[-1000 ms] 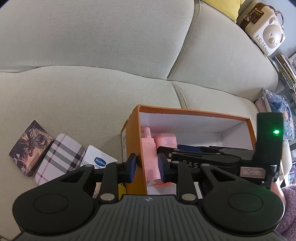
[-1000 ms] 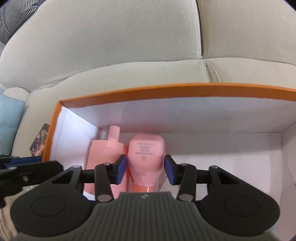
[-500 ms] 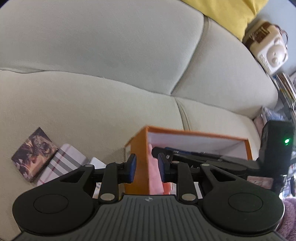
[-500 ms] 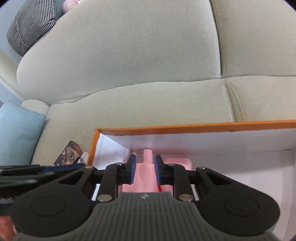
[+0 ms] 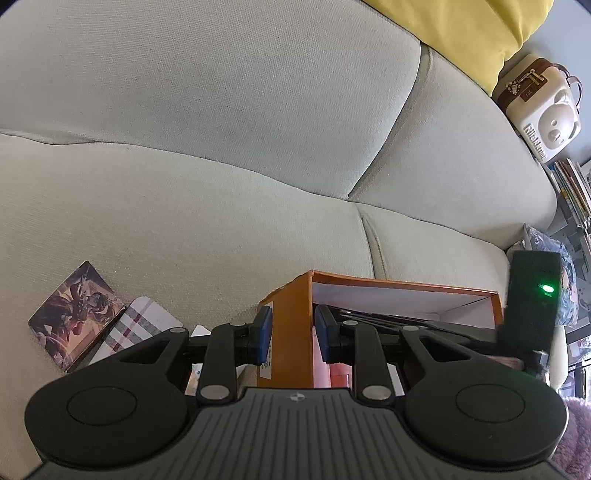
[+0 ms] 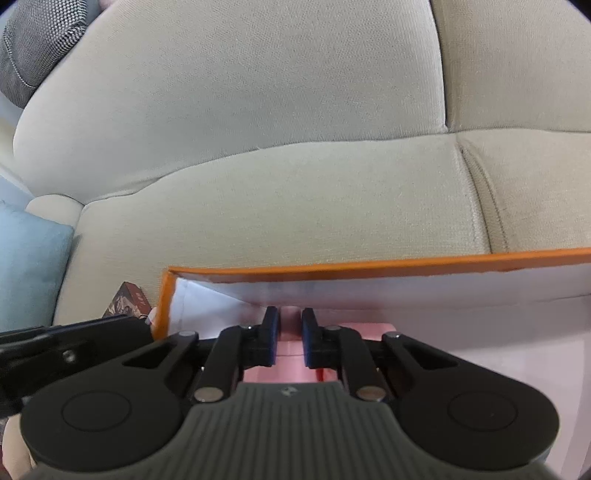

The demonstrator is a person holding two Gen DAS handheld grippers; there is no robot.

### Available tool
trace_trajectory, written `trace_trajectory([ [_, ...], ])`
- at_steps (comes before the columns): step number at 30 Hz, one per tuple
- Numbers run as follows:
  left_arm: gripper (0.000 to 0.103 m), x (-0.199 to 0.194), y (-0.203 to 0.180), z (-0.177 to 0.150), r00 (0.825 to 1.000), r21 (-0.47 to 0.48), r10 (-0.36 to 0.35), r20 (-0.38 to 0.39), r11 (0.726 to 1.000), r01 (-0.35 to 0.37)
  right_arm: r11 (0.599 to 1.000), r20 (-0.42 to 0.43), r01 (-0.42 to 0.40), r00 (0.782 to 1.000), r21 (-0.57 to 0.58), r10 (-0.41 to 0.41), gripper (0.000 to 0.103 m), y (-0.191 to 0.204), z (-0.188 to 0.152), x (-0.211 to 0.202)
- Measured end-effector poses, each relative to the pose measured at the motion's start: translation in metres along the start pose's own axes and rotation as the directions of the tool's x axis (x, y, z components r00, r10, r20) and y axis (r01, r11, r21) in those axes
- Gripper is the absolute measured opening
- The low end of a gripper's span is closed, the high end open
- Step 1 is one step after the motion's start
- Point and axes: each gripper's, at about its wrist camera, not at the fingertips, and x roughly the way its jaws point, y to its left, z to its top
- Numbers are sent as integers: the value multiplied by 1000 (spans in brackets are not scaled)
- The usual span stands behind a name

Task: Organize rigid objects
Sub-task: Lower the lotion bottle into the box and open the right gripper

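Note:
An orange box (image 5: 291, 291) with a white inside sits on the sofa seat. My left gripper (image 5: 293, 330) is shut on its left wall near the corner, one pad outside and one inside. A pink bottle (image 6: 290, 314) and a pink tube (image 6: 369, 328) lie in the box (image 6: 369, 264). My right gripper (image 6: 290, 332) hangs just above them with its jaws drawn close together and empty. The bottle's neck shows through the slit. An art card (image 5: 75, 314), a plaid card (image 5: 140, 325) and a white pack (image 5: 199, 330) lie left of the box.
The beige sofa seat (image 5: 166, 221) stretches left and behind the box. A yellow cushion (image 5: 461, 29), a cream bear-shaped case (image 5: 543, 110) and books (image 5: 572, 184) are at the far right. A light blue cushion (image 6: 29, 266) and a grey patterned cushion (image 6: 37, 44) sit at the left end.
My right gripper's jaws went from wide apart around the pink tube to nearly together, and the gripper drew back from the box floor. The left jaws kept their narrow gap on the wall.

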Motion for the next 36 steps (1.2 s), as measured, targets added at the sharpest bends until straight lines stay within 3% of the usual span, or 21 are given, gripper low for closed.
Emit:
trace_trajectory([
  [11, 28, -12, -5, -11, 1000, 12, -2, 7, 1000, 1, 987, 173, 57, 984, -150, -31, 12, 36, -21, -56],
  [20, 28, -11, -4, -21, 1000, 13, 3, -24, 1000, -3, 984, 118, 39, 993, -173, -19, 14, 30, -61, -55],
  [27, 28, -7, -4, -29, 998, 13, 0, -55, 1000, 1, 988, 96, 43, 995, -151, -29, 33, 19, -76, -61],
  [36, 30, 3, -3, -34, 996, 21, 1, -92, 1000, 1, 968, -54, 119, 990, -221, -134, 36, -2, -84, -43],
])
